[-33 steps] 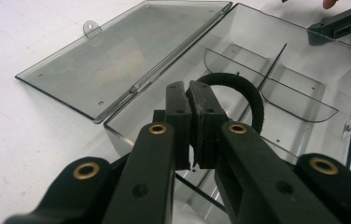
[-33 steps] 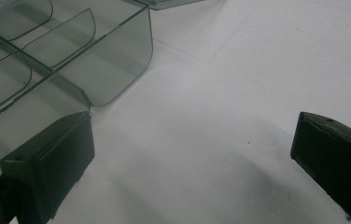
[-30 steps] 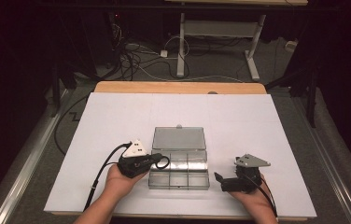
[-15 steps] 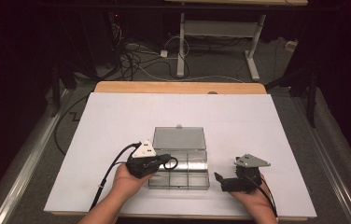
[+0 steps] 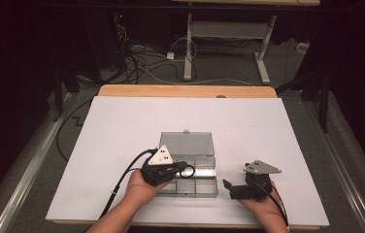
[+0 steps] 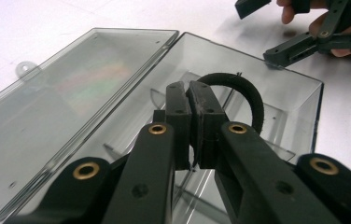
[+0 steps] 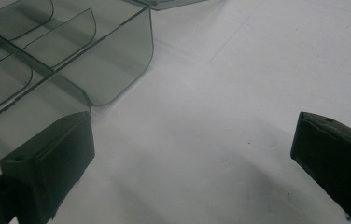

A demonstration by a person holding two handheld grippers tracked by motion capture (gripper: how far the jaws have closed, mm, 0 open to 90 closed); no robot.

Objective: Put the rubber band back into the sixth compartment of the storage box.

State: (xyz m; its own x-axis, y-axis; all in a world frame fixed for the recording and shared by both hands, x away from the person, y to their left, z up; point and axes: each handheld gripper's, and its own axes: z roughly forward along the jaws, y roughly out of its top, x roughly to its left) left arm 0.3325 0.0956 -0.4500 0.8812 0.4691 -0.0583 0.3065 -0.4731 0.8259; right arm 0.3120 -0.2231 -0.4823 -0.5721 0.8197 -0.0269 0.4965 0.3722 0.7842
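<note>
A clear plastic compartment box (image 5: 205,187) lies open near the table's front, its lid (image 5: 186,143) folded flat behind it. My left gripper (image 5: 183,168) hangs over the box's left half, shut on a black elastic hair tie (image 5: 188,171). In the left gripper view the hair tie (image 6: 243,91) loops up from the pinched jaws of the gripper (image 6: 190,119) above the box's compartments (image 6: 285,116). My right gripper (image 5: 228,187) rests open on the table just right of the box. Its wide-apart fingers (image 7: 47,163) flank bare table beside the box's corner (image 7: 117,70).
A white sheet (image 5: 122,121) covers the table, with a wooden edge (image 5: 185,91) at the back. Behind the table stand desk legs (image 5: 263,58) and tangled cables (image 5: 137,58) on the floor. Metal rails (image 5: 20,174) run along both sides.
My left gripper has carried the hair tie rightward from the box's left edge to above its compartments. The right gripper has stayed where it was.
</note>
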